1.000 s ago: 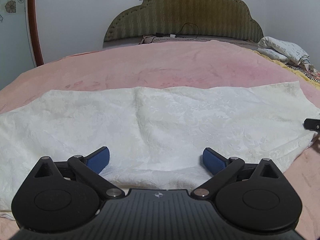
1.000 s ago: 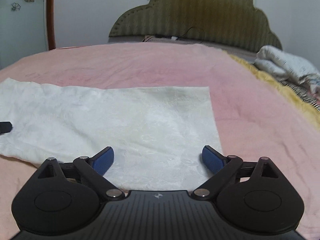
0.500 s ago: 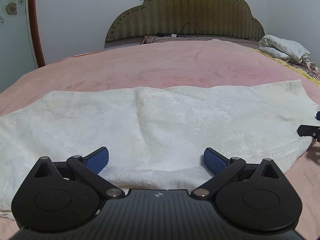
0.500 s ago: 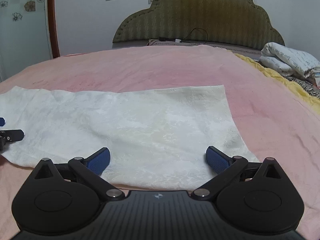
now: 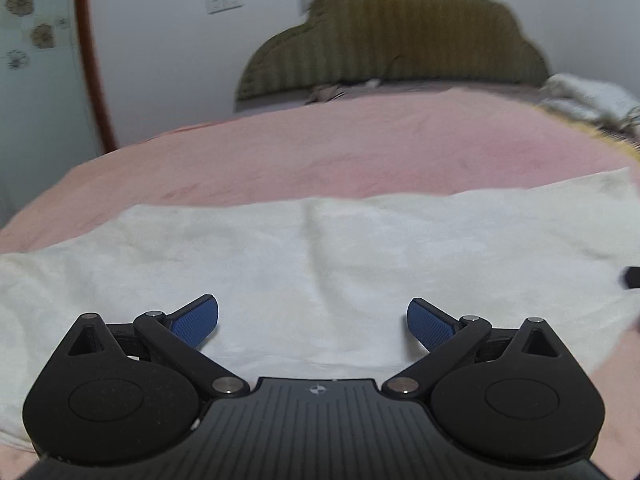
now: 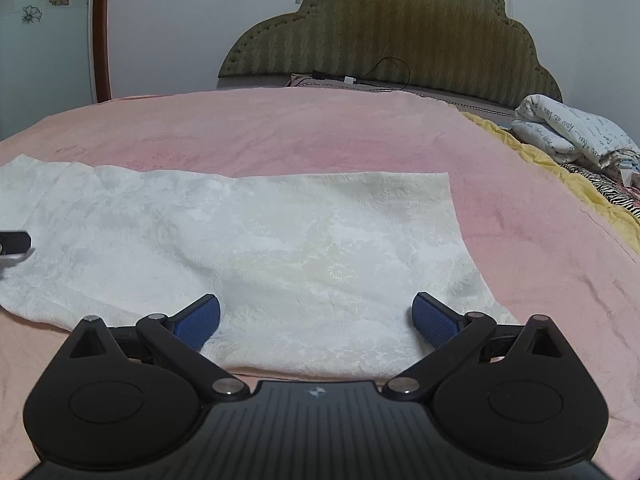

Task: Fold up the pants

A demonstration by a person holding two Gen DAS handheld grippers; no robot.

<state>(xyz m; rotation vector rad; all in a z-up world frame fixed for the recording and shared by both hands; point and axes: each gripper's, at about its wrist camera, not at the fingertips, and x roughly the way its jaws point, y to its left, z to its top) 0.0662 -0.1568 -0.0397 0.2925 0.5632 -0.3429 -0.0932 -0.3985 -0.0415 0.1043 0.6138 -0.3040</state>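
The white patterned pants [image 5: 320, 264] lie flat across the pink bed, running left to right; they also show in the right wrist view [image 6: 260, 248]. My left gripper [image 5: 313, 322] is open and empty, just above the pants' near edge around their middle. My right gripper [image 6: 316, 320] is open and empty, over the near edge at the pants' right end. The tip of the right gripper [image 5: 631, 277] shows at the right edge of the left wrist view. The tip of the left gripper [image 6: 14, 242] shows at the left edge of the right wrist view.
The pink bedspread [image 6: 320, 140] covers the bed. An olive padded headboard [image 6: 400, 32] stands at the back. A folded white quilt [image 6: 572, 132] and a yellow blanket edge [image 6: 560, 176] lie at the right. A cable [image 6: 384, 76] lies near the headboard.
Both grippers have moved slightly to the right along the pants' near edge and stayed open. The left wrist view is now blurred by motion.
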